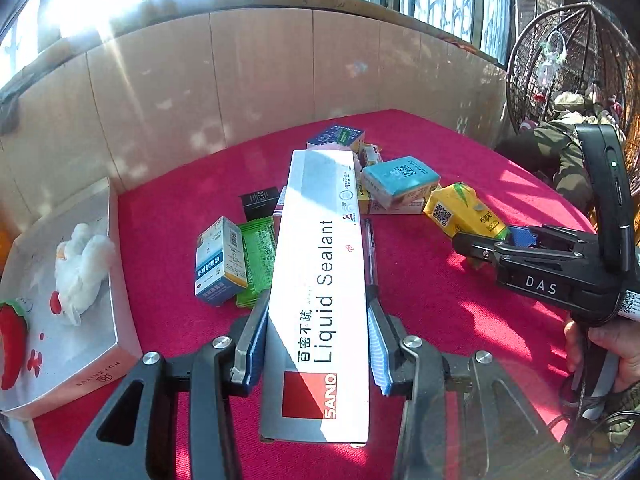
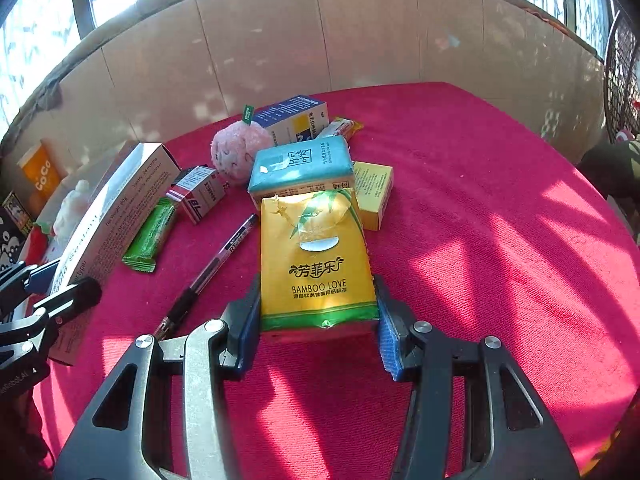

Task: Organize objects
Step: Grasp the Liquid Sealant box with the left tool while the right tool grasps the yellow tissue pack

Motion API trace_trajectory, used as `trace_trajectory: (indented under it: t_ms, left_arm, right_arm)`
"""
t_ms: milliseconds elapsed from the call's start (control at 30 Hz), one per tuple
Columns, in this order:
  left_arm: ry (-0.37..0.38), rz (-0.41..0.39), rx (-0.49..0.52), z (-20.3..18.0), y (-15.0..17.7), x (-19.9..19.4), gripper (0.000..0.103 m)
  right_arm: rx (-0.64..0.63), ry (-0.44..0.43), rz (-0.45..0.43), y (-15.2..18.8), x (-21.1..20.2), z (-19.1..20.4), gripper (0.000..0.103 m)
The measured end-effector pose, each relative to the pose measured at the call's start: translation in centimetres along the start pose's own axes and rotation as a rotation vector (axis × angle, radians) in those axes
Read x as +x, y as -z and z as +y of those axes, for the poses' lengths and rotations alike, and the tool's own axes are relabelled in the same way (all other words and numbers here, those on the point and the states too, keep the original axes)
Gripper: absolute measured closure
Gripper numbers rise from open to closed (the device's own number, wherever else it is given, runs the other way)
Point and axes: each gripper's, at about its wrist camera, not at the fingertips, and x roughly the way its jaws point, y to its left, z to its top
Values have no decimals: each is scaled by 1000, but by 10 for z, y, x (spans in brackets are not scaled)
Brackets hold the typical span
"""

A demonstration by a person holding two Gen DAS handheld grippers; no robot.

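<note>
**A:** Start left. What have you got?

**B:** Your left gripper (image 1: 318, 344) is clamped across the sealant box (image 1: 320, 280), pads on its two long sides near the end closest to you. The box points away over the red cloth (image 1: 420, 300), with the tray (image 1: 80, 360) well to its left and the pen (image 1: 370, 252) just beside its right edge.

**A:** How will it handle?

**B:** Stiff carton, probably light for its length. Held at one end, it may droop or swing, so squeeze gently; thin card can cave in.

**A:** And the right side?

**B:** Your right gripper (image 2: 318, 320) grips the yellow tissue pack (image 2: 316, 256) by its near end, well to the right of the box. Its far end touches the blue pack (image 2: 300, 168).

**A:** Handling?

**B:** Soft, light, glossy wrap. Likely to squash and slip, so hold it deep between the pads. Nothing fragile.
</note>
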Motion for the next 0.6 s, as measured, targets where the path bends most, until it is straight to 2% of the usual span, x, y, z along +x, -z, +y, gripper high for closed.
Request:
trace_trajectory:
  t_ms: [333,600]
  left_arm:
    - [-50,-46,-97,27,2,-16,60]
    - [-181,-69,-221,83,17,-39,60]
  right_arm:
    - [-51,-80,-47,-16,-26,41,54]
    - [-165,-165,-76,-27,-30,99,54]
